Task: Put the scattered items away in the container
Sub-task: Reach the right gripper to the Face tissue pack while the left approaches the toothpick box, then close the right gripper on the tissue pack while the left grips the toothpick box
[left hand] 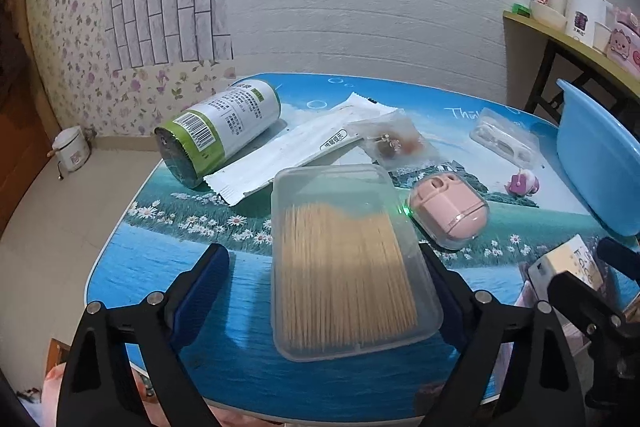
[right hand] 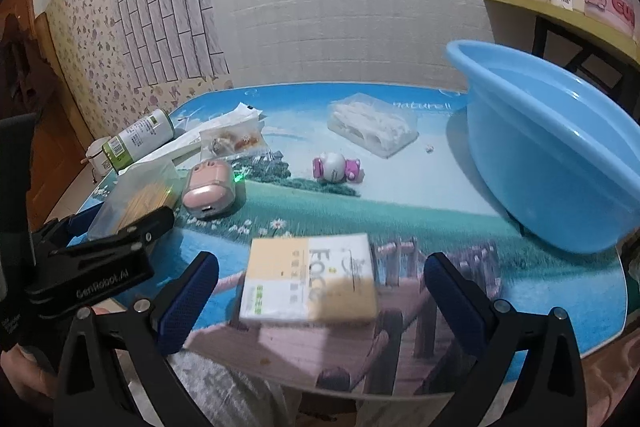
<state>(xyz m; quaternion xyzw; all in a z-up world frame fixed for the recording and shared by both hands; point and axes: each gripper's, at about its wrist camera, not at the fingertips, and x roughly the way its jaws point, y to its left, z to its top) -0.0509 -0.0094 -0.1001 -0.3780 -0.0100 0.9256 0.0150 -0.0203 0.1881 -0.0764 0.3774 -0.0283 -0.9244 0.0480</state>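
L gripper (left hand: 324,267) sits w/ jaws spread around the toothpick box (left hand: 344,259) at lower center, R gripper (right hand: 320,287) w/ jaws spread around the yellow-white box (right hand: 310,279) at lower center, not touching, & the blue basin (right hand: 560,147) tilts at right on the table (right hand: 400,211).

Left wrist view: taken low over the near-left of the counter (left hand: 168,267), aimed at the far wall; a toothpick box (left hand: 344,259) is seen close up between its own fingers.
Right wrist view: taken low over the near-right edge, aimed the same way; a yellow-white box (right hand: 310,279) is seen close, a blue basin (right hand: 560,155) at right.
Shared: toothpick box (right hand: 136,199), pink case (left hand: 450,211) (right hand: 208,191), bottle (left hand: 218,131) (right hand: 138,139), basin (left hand: 600,163), shelf (left hand: 568,39) (right hand: 560,15).
Cross-sighting: the left hand-held gripper (right hand: 116,239) is seen in the right view.
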